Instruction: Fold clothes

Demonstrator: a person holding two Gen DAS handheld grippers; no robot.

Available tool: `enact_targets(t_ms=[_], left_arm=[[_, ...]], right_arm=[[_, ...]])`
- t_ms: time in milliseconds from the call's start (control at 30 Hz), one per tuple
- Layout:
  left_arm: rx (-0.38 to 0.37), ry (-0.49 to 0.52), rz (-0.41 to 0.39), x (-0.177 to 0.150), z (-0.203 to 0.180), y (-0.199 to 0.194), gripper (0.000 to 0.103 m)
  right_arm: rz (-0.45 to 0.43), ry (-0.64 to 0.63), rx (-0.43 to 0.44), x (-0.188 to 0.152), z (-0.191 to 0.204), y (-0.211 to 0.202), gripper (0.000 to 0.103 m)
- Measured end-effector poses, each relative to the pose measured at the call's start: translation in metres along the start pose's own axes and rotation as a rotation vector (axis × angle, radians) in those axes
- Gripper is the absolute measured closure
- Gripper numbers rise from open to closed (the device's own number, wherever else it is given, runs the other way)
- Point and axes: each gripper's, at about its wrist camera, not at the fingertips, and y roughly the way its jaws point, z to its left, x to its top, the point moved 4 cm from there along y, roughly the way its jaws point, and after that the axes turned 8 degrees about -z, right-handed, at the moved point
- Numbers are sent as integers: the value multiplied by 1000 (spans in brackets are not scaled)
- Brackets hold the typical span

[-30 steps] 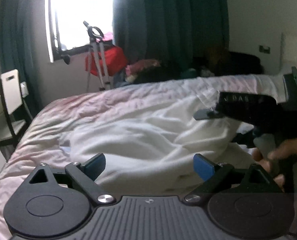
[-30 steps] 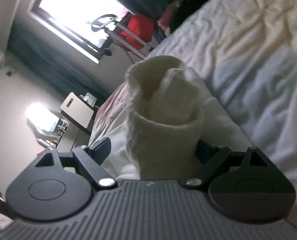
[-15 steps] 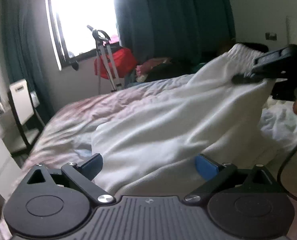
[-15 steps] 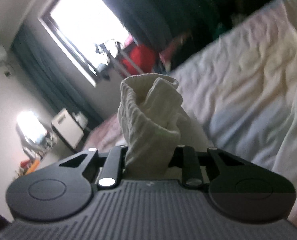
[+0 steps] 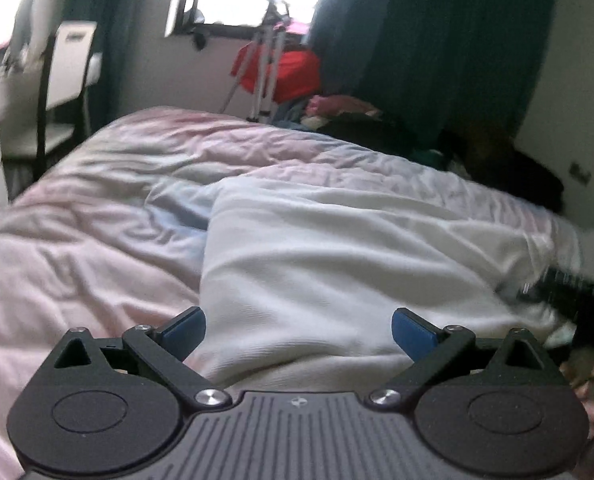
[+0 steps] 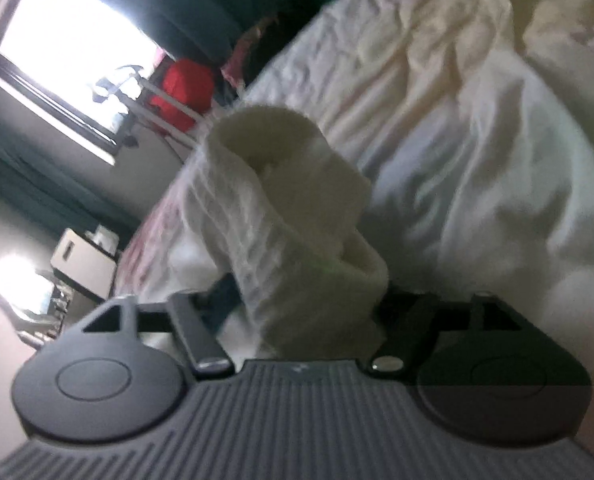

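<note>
right hand-held gripper [image 6: 309, 300] seemingly clamps white garment's ribbed hem [image 6: 281, 216].

No readable text, label, brand or number shows anywhere.

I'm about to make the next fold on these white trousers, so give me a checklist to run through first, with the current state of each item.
1. Right claw clamped on the ribbed waistband: ok, fabric bunched between its fingers.
2. Left claw free for a grab: ok, open, nothing pinched.
3. White trousers lying flat on the bed: not ok, creased, and lumpy at the right edge.
4. Fold landing zone on the bed: ok, bare duvet to the left of the garment.
5. Far end of the garment laid straight: cannot tell, blurred and partly out of view.
6. Views sharp enough to aim: not ok, both are motion-blurred.
</note>
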Motion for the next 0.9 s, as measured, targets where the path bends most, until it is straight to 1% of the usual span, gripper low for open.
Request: enact_targets(t_ms=[67,200,267,300,367,467,500,600,667,733,800,833,867,900], left_arm=[[6,-39,21,-1,7,4,3],[15,-86,57,-4,15,11,3],[19,-103,65,-5,18,13,3],[21,-111,65,-5,19,13,3],[23,-133,54,-5,21,13,3],[13,-160,52,-5,22,14,2],[15,-164,54,-5,23,15,2],[21,-189,68,-7,27,20,2],[29,-213,85,-9,32,26,2],[27,-242,100,-10,37,31,2],[15,-279,117,-13,41,38,1],[7,-298,127,-15,44,42,1],[-1,-313,137,-16,46,45,1],[-12,-315,147,-17,45,49,2]], right_arm=[[32,-1,-4,-5,-3,4,17],[61,-29,14,-15,-1,6,13],[96,-27,66,-18,6,6,12],[96,-41,78,-19,12,4,12],[68,-75,130,-17,24,-7,12],[22,-54,238,-12,34,-23,12],[15,-43,261,-11,34,-26,12],[44,-10,235,-13,26,-21,12],[89,-19,169,-17,20,-11,14],[139,-80,94,-24,17,-3,15],[134,-135,69,-26,21,-5,18],[122,-143,66,-25,23,-8,23],[110,-150,63,-23,25,-11,30],[98,-158,60,-22,26,-14,34]])
